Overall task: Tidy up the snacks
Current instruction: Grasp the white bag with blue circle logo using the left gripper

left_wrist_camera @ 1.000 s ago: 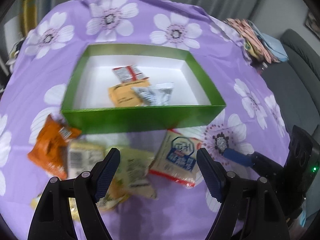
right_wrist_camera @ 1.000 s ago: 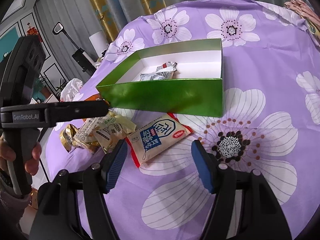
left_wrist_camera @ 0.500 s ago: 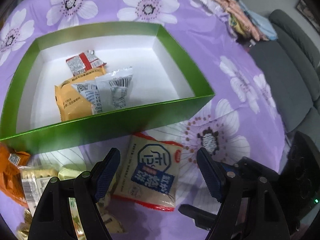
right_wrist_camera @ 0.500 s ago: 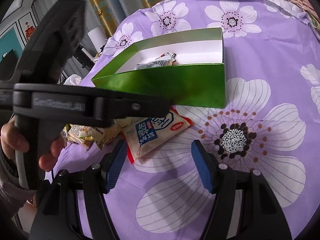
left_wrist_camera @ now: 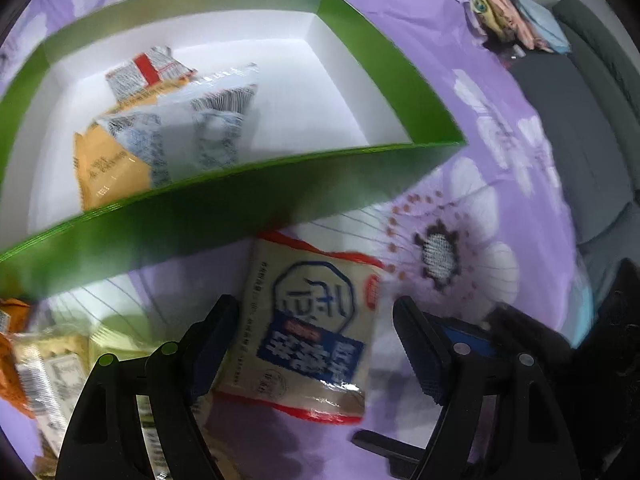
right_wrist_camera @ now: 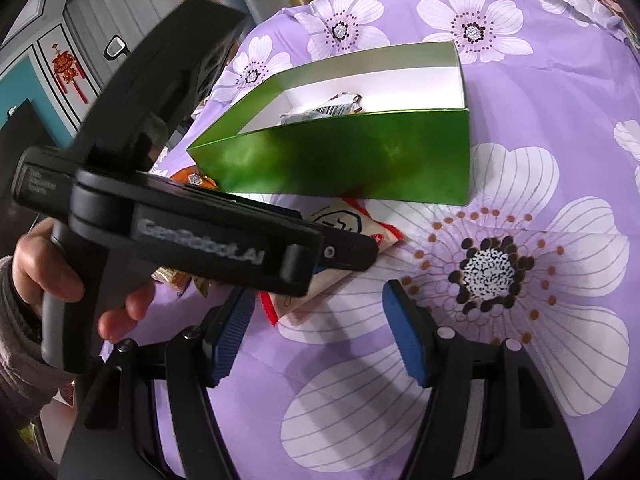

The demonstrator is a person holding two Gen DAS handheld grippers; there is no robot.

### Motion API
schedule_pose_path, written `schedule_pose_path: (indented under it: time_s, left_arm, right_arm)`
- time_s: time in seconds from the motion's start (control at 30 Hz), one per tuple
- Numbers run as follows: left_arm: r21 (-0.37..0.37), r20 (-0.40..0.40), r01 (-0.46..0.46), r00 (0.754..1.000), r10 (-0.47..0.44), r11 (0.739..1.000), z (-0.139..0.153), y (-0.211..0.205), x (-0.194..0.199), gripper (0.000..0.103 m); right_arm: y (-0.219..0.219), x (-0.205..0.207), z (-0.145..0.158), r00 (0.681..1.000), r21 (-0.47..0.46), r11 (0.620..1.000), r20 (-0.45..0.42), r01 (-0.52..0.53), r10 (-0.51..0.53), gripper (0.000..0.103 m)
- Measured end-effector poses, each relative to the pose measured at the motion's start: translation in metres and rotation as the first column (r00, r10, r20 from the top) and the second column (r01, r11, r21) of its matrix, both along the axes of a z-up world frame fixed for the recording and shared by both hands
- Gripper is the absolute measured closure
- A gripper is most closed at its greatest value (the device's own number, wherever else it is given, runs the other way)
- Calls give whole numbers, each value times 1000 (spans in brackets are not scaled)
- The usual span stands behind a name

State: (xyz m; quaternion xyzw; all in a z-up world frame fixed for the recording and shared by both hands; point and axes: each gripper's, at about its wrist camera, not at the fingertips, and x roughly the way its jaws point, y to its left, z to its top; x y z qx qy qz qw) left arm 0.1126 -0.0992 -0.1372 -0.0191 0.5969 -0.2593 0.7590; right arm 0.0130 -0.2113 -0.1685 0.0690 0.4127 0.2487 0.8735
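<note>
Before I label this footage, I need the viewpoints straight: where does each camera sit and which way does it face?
Left wrist: on the left gripper, aimed steeply down at a cream snack packet before the green box; its open fingers show.
Right wrist: on the right gripper, facing across the purple flowered cloth; its open fingers and the person's hand show.
Shared: box, packet, cloth.

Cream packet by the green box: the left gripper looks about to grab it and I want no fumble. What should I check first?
1. Left gripper open: ok.
2. Cream packet between its fingers: ok.
3. Pads touching packet: cannot tell, picture is blurred.
4. Packet lying flat on the cloth, clear of the green box: ok.
5. Right gripper open, empty and off the packet: ok.
6. Room in the box beside the packets inside: ok.
</note>
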Motion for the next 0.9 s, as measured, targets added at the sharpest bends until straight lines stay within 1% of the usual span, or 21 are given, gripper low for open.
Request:
schedule_pose_path:
  time_s: [0.07,0.13,0.27,0.33,0.47,0.5,0.53,0.63,0.7,0.77,0.9]
  left_arm:
    - [-43,-30,6,1000,-7,999,1,1,-3,24]
    - [-68,-49,8,999,-12,998,1,0,-5,24]
    - [-79,-51,-13,999,9,997,0,2,-8,24]
    - [-77,-42,-29,999,26,997,1,2,-10,24]
    - [-58,-3,-59,998,59,997,1,2,-14,24]
    - [-58,5,-60,998,60,997,0,4,-15,25]
    - [-54,17,-61,998,63,997,0,4,-16,28]
    - [-49,38,-63,997,65,997,-1,4,-17,34]
    - [-42,53,-62,997,64,997,-1,6,-18,40]
    - [-41,68,-54,996,57,998,-1,7,-20,44]
    - [-41,89,-45,995,49,998,-3,10,-23,51]
  right_arm:
    - [-2,2,-1,1000,0,1000,-4,6,-6,36]
    - [-3,4,-2,1000,1,1000,-13,16,-16,36]
    - [-11,5,-5,999,18,999,-28,26,-26,36]
    - [-13,7,-6,999,32,999,-33,29,-28,36]
    - [-9,4,-7,999,27,999,-30,28,-27,35]
    - [-8,5,-7,999,26,999,-30,28,-27,35]
    - [-7,6,-7,999,24,999,-29,28,-27,35]
    - [0,8,-7,999,19,999,-26,25,-25,38]
    - [3,10,-8,999,5,1000,-23,25,-25,44]
    - [6,10,-9,1000,-17,1000,-17,21,-21,53]
    - [7,12,-11,1000,-44,999,-5,20,-20,62]
